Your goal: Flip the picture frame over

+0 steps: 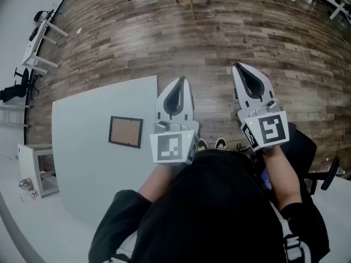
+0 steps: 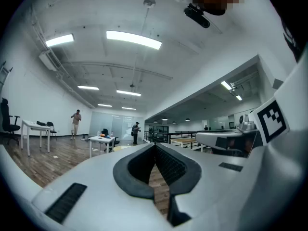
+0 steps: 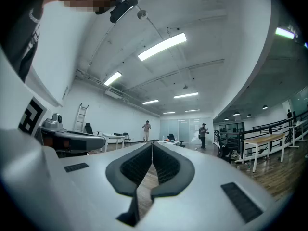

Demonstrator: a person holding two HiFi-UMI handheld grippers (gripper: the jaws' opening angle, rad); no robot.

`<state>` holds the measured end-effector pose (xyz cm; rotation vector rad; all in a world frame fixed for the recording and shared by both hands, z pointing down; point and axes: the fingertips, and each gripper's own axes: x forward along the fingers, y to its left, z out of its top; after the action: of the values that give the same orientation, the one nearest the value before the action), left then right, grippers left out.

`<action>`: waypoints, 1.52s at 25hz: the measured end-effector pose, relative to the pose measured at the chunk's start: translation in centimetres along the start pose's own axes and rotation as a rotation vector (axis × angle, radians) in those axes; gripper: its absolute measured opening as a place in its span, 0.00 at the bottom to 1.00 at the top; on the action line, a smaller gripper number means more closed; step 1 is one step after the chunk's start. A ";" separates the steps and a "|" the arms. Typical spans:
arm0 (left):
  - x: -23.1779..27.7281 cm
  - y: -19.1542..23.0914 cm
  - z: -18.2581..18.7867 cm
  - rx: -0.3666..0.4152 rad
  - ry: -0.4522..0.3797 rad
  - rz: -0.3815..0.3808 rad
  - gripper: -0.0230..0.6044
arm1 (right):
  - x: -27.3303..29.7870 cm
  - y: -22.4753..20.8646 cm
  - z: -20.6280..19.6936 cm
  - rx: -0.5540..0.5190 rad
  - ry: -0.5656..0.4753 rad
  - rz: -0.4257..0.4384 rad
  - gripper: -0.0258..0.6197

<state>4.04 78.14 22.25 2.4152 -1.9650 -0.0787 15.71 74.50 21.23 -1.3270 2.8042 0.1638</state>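
One picture frame [image 1: 125, 131] flat (long axis seemingly left-right).

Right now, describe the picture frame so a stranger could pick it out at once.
Find the big white table on the wooden floor, left in the head view. Near its right edge, beside the left tongs, the picture frame lies flat. A dark border round a brown panel; nothing else shows on that tabletop.

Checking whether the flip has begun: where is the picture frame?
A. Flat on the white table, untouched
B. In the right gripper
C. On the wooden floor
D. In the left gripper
A: the picture frame lies flat on the white table; the left gripper and right gripper are shut on nothing, apart from it.
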 end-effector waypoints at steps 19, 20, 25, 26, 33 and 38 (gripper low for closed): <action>-1.5 3.0 -1.3 -0.029 0.020 -0.049 0.07 | 0.7 3.8 -2.1 -0.021 0.072 -0.033 0.07; -1.4 3.1 -1.4 -0.031 0.024 -0.048 0.07 | 0.8 3.8 -2.2 -0.018 0.076 -0.034 0.07; -0.1 3.2 -2.0 -0.024 0.056 -0.041 0.07 | 1.5 2.6 -2.4 -0.022 0.071 -0.032 0.07; 0.5 3.0 -1.9 -0.023 0.051 -0.043 0.07 | 1.8 2.1 -2.4 -0.021 0.069 -0.028 0.07; 5.0 1.2 -1.5 -0.012 0.040 -0.039 0.07 | 3.5 -2.2 -3.2 0.026 0.051 -0.006 0.07; 8.8 -0.2 -1.9 0.035 0.077 -0.009 0.07 | 4.4 -6.7 -4.1 0.074 0.030 0.005 0.07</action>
<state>6.15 69.56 23.96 2.4100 -1.9388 0.0478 18.17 66.41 24.39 -1.3183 2.8081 0.0406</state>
